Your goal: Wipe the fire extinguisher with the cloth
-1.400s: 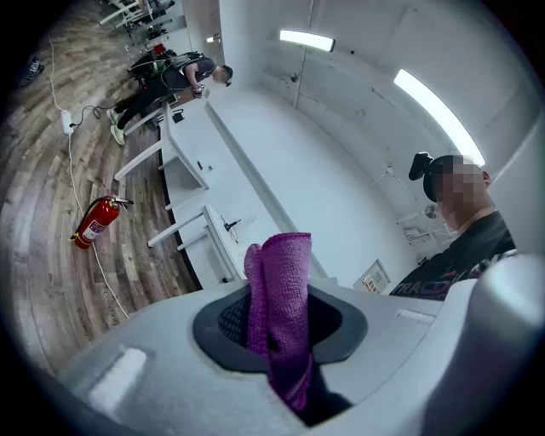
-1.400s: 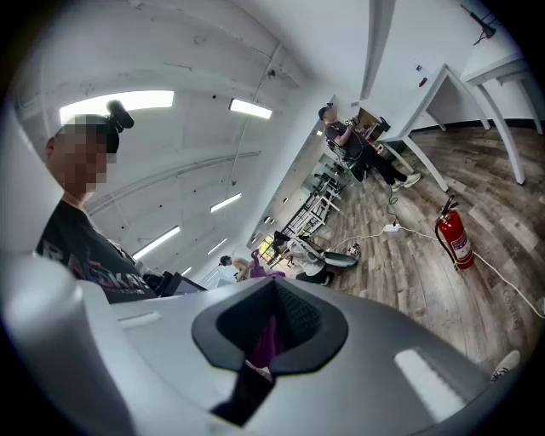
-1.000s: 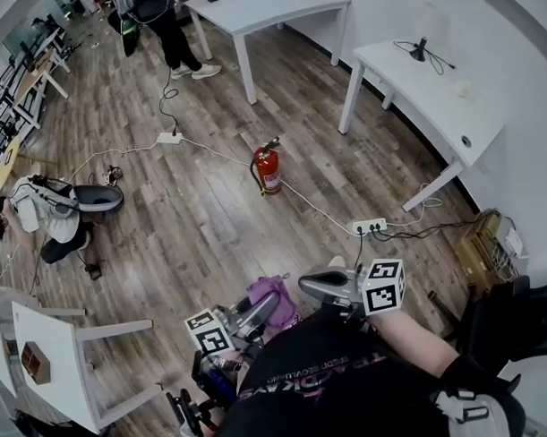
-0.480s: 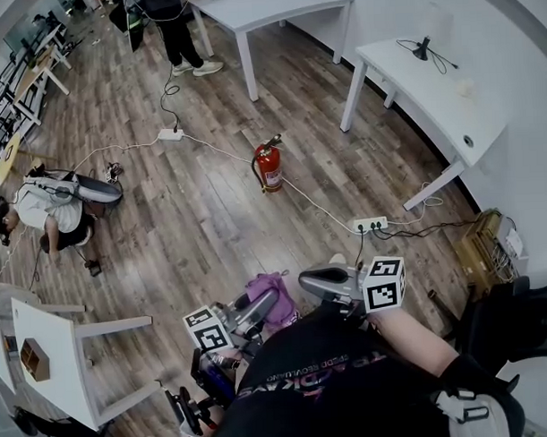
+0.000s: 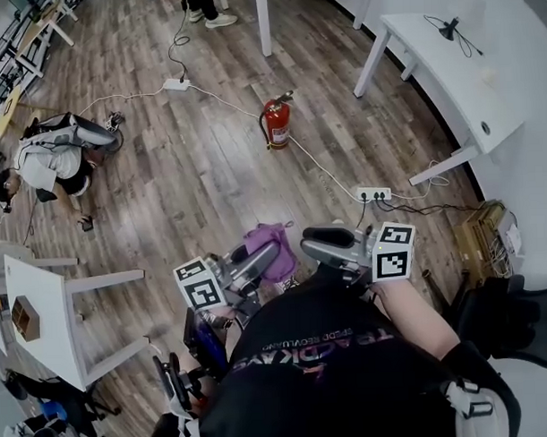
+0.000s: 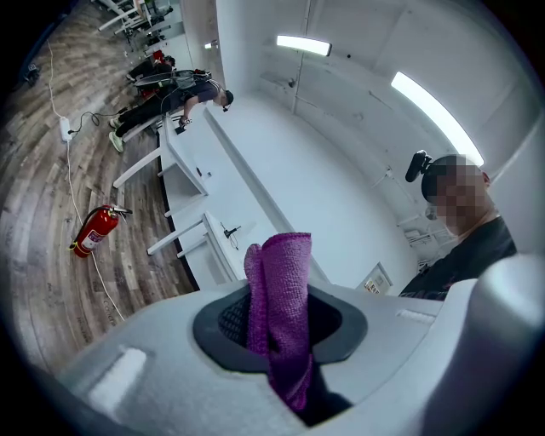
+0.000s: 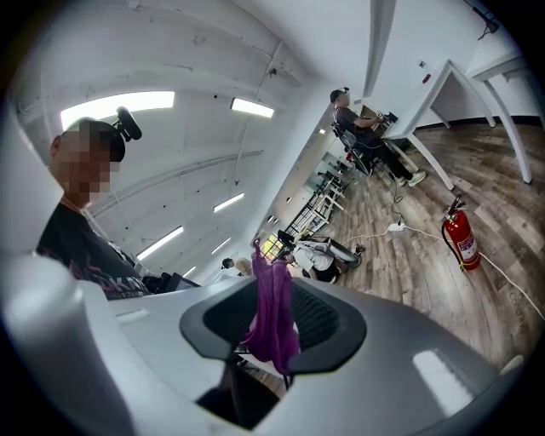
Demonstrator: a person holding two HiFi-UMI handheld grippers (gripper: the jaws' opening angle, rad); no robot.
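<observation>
The red fire extinguisher [image 5: 277,123] stands upright on the wooden floor, well ahead of both grippers; it also shows small in the left gripper view [image 6: 95,230] and the right gripper view [image 7: 461,241]. My left gripper [image 5: 273,254] is shut on a purple cloth [image 5: 267,243], and the folded cloth [image 6: 285,289] stands up between its pads [image 6: 228,319]. My right gripper [image 5: 312,242] is close beside it. Its jaws have just been opening; the cloth [image 7: 272,298] hangs between them with a gap on each side.
A white cable runs past the extinguisher between two power strips [image 5: 375,193] [image 5: 176,84]. White tables stand at the right [image 5: 456,72] and the near left [image 5: 43,302]. A person [image 5: 52,163] crouches on the floor at the far left. A cardboard box [image 5: 489,237] sits by the right wall.
The head view has tilted, so the extinguisher and the floor sit higher in the picture. Both grippers keep their places, with the cloth still at the left gripper's tip.
</observation>
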